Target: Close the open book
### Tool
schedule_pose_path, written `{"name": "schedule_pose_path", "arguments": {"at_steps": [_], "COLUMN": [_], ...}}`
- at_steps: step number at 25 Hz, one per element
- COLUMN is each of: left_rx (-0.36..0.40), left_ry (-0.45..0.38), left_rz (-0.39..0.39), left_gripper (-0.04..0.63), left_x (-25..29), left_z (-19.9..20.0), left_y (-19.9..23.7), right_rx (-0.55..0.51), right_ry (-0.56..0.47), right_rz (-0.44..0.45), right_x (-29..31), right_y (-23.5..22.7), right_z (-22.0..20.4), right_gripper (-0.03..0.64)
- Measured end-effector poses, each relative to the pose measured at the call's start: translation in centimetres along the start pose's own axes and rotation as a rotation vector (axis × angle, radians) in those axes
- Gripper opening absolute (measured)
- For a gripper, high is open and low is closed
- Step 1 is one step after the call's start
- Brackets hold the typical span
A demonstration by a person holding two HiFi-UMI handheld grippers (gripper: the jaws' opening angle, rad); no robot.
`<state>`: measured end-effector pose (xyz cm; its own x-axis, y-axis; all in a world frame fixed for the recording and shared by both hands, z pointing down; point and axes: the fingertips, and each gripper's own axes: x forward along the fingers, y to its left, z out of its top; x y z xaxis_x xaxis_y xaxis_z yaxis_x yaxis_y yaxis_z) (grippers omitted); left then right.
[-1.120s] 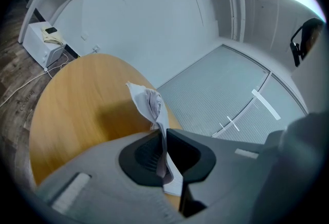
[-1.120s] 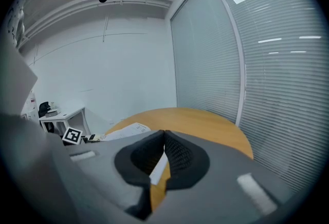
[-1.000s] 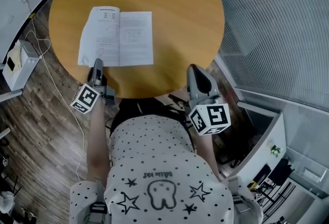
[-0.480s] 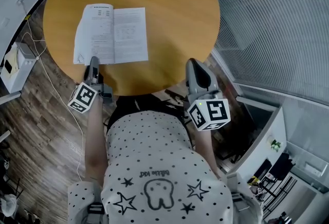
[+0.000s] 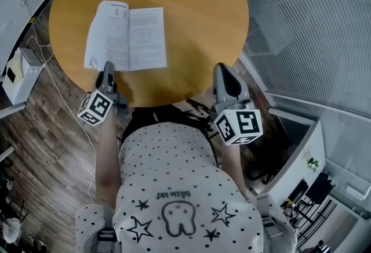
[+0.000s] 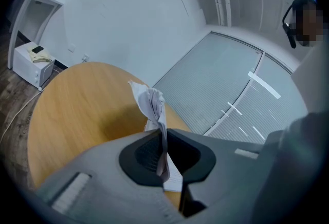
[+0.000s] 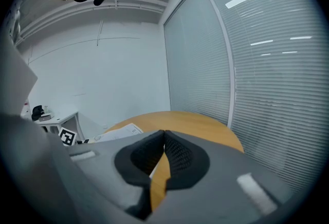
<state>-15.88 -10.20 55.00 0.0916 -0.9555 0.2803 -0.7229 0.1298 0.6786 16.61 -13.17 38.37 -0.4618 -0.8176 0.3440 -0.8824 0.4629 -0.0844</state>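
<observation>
Now you stand at a round wooden table (image 5: 197, 14), seen from above. The book (image 5: 128, 37) lies open on the table's left part, near the edge closest to you; its print is too small to read. Your left gripper (image 5: 105, 67) is at the book's near left corner, its jaws clenched on a crumpled page (image 6: 150, 102) that rises off the table. Your right gripper (image 5: 222, 72) hovers at the table's near edge, well apart from the book, jaws pressed together with nothing between them. Each gripper's cube (image 5: 95, 108) carries black-and-white square markers. Your dotted shirt (image 5: 174, 188) shows stars, a tooth figure and a short word, upside down and not clearly legible.
</observation>
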Motion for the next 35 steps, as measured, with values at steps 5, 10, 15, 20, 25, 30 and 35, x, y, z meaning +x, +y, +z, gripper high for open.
{"name": "schedule_pose_path", "arguments": {"at_steps": [5,10,15,20,25,30,35], "left_rx": [0.028,0.063,0.112,0.156,0.210,0.247,0.293], "left_ry": [0.007,0.021,0.036,0.047,0.071,0.095,0.120], "left_rz": [0.011,0.023,0.025,0.034,0.040,0.037,0.033], "left_gripper": [0.026,0.026,0.026,0.028,0.026,0.028,0.028], "left_x": [0.1,0.4,0.7,0.8,1.1,1.4,1.8], "left_z": [-0.2,-0.4,-0.4,-0.3,-0.5,-0.9,-1.3], "left_y": [-0.4,-0.7,-1.2,-1.4,-1.9,-2.6,-3.3], "right_rx": [0.006,0.012,0.013,0.014,0.016,0.020,0.030], "right_ry": [-0.007,-0.010,-0.019,-0.020,-0.022,-0.024,-0.026], "right_rz": [-0.005,0.001,0.003,0.000,-0.004,-0.012,-0.033], "right_x": [-0.2,0.0,0.2,0.2,0.3,0.0,-0.5], "right_y": [-0.8,-0.9,-1.0,-1.2,-1.4,-1.7,-2.5], "right_z": [0.0,-0.1,0.2,0.2,0.3,0.3,0.2], "right_gripper": [0.005,0.005,0.005,0.005,0.005,0.005,0.005]}}
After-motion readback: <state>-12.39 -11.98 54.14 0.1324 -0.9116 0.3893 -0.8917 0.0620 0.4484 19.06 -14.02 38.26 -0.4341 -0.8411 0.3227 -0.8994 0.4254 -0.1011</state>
